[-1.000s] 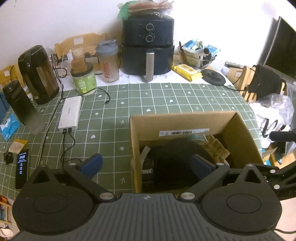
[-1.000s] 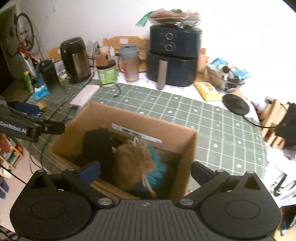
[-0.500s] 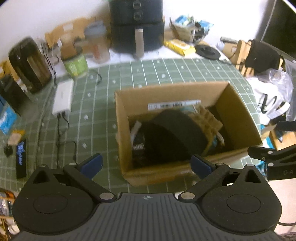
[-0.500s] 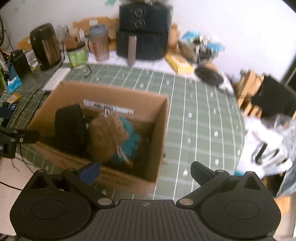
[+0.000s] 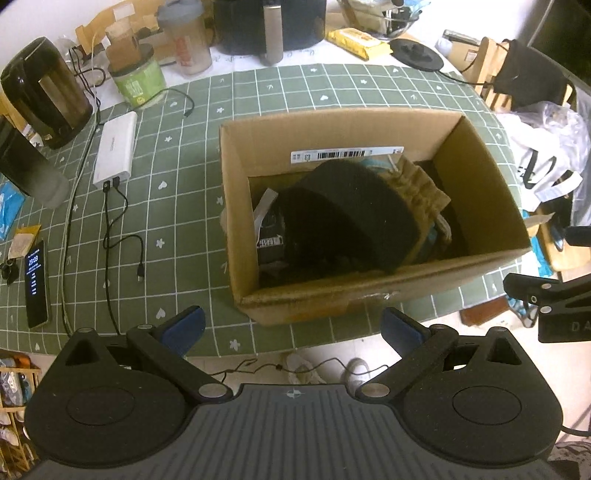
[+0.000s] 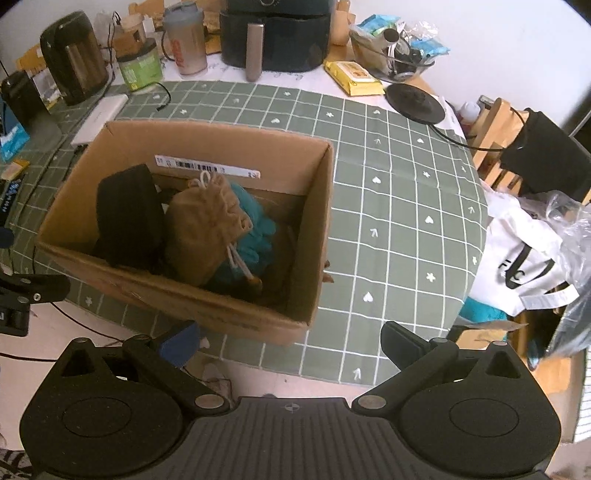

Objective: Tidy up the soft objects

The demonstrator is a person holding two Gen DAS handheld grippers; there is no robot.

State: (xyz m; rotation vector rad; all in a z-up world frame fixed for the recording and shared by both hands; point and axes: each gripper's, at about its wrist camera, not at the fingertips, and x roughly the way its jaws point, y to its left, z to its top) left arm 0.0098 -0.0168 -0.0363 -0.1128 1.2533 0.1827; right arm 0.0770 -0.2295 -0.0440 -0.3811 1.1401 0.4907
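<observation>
We see a green tablecloth (image 5: 280,110) with white squares. At the back stands a black air fryer (image 6: 275,33). Beside it are a shaker bottle (image 5: 188,40), a green tub (image 5: 138,79) and a dark kettle (image 5: 44,92). A white power bank (image 5: 113,149) lies near a phone (image 5: 37,282). A yellow pack (image 6: 356,77) lies by a round black base (image 6: 415,101).

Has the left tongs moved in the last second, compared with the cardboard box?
Yes. The left tongs has pulled back and up: a second ago its fingertips reached over the cardboard box; now they sit short of its near wall, open and empty.
</observation>
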